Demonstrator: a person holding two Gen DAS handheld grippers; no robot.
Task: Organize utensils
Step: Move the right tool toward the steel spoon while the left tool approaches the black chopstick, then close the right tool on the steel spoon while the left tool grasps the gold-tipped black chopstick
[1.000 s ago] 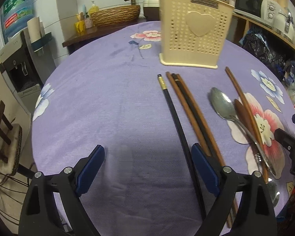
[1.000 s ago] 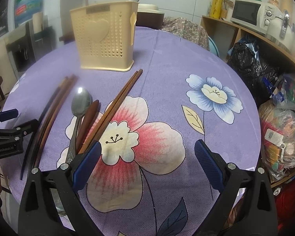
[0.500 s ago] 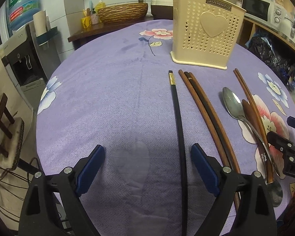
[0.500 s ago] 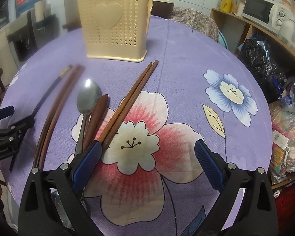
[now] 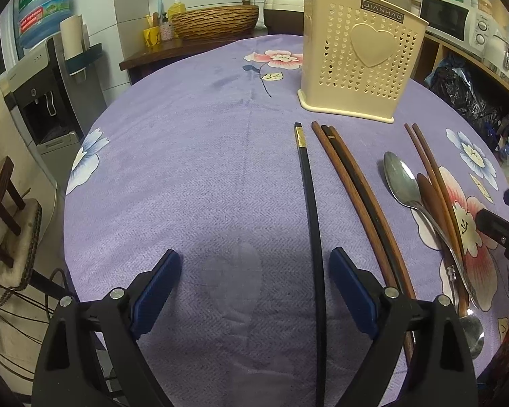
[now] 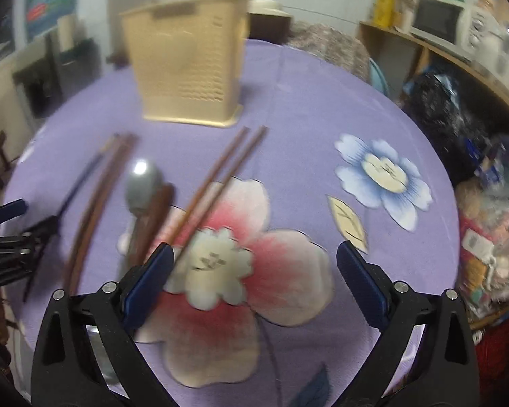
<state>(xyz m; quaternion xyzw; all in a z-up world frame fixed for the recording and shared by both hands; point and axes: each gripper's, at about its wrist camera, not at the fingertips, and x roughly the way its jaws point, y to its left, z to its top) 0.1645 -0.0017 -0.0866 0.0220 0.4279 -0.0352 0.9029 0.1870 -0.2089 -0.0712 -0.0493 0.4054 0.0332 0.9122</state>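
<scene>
A cream perforated utensil holder [image 5: 359, 64] stands at the far side of the purple floral tablecloth [image 5: 186, 169]; it also shows in the right wrist view [image 6: 190, 68]. In front of it lie a black chopstick [image 5: 310, 210], brown chopsticks [image 5: 356, 190], a metal spoon [image 5: 400, 179], a wooden spoon [image 5: 431, 196] and a reddish chopstick pair [image 6: 217, 183]. My left gripper [image 5: 254, 281] is open and empty, the black chopstick running between its fingers near the right one. My right gripper [image 6: 251, 278] is open and empty, its left finger beside the reddish pair's near ends.
A wicker basket [image 5: 213, 22] and bottles sit on a counter behind the table. A water dispenser [image 5: 40, 78] and a wooden chair [image 5: 3, 210] stand at the left. Shelves with a microwave [image 6: 437, 23] and bags are at the right. The right wrist view is blurred.
My left gripper has shifted right, so the black chopstick now lies between its fingers. My right gripper has moved left and forward towards the reddish chopsticks. Both stay open.
</scene>
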